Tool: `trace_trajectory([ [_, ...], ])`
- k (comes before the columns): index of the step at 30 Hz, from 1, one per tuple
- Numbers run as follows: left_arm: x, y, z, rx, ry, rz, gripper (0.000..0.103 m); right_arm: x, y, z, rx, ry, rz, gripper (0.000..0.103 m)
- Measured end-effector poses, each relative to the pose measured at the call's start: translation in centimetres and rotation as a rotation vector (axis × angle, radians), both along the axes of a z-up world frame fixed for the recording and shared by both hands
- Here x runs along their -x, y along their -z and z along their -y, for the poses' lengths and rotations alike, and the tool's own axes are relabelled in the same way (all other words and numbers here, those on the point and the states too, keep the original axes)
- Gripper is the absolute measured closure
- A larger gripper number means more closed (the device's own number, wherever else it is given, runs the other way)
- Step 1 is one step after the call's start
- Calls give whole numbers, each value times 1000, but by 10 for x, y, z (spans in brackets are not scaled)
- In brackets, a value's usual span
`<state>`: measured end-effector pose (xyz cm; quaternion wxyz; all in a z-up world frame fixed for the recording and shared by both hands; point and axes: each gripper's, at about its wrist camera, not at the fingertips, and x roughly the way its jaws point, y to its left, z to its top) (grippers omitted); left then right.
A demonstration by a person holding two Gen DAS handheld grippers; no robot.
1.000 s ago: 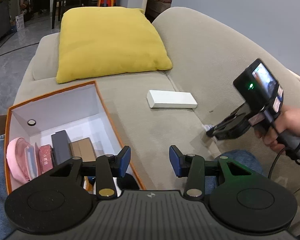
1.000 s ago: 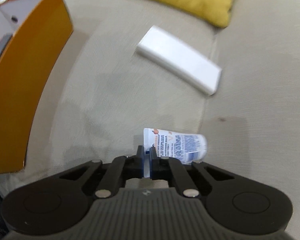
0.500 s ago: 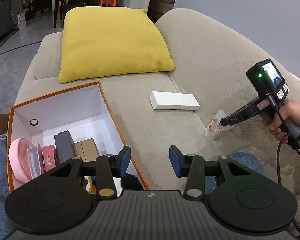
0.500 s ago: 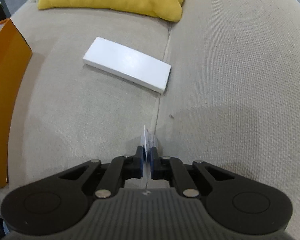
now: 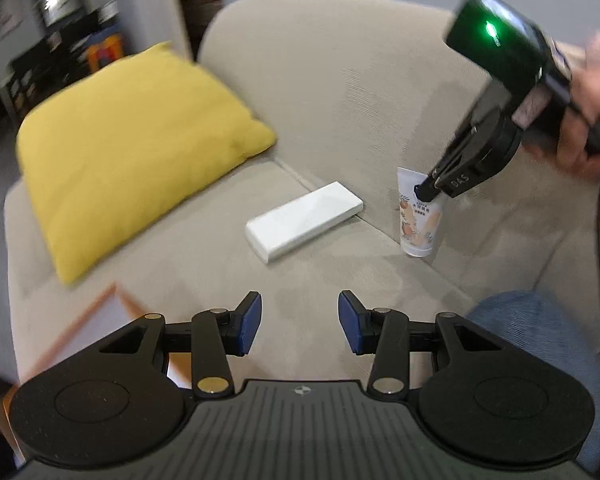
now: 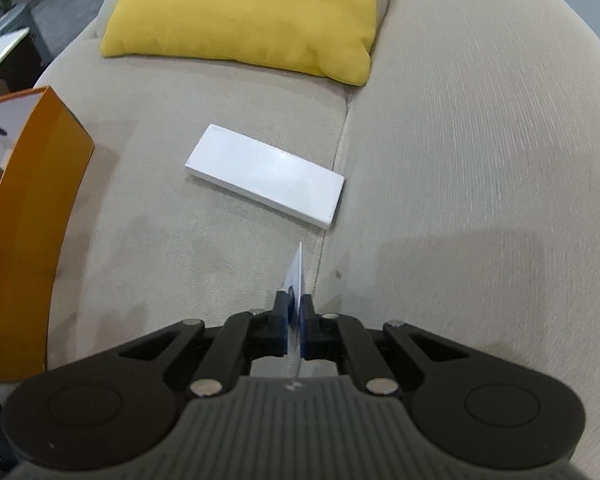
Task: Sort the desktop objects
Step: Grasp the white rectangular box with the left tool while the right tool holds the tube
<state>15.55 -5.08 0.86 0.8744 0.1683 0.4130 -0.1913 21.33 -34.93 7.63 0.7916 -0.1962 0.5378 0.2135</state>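
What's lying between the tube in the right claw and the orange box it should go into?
Nothing visible blocks the way. The right claw pinches the tube by its flat end. Bare sofa cushion lies between it and the orange box. The white box lies farther back, off the direct path.

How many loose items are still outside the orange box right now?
2. The white flat box lies on the sofa seat beside the back-cushion seam; the printed tube hangs pinched in the right gripper. Others may lie out of frame.
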Motion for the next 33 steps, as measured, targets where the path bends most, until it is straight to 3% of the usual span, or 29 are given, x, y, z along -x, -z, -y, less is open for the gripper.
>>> trace_trajectory([
  [12, -89, 92, 87, -385, 357, 61, 53, -65, 16, -7, -14, -56, -43, 99],
  [19, -112, 141, 107, -585, 521, 49, 51, -79, 24, -1, -51, -43, -24, 98],
  [26, -129, 159, 107, -612, 530, 5, 51, -88, 27, 1, -75, -40, -23, 98],
  [33, -131, 166, 110, -640, 572, 44, 46, -85, 33, 2, -77, -38, -42, 98],
])
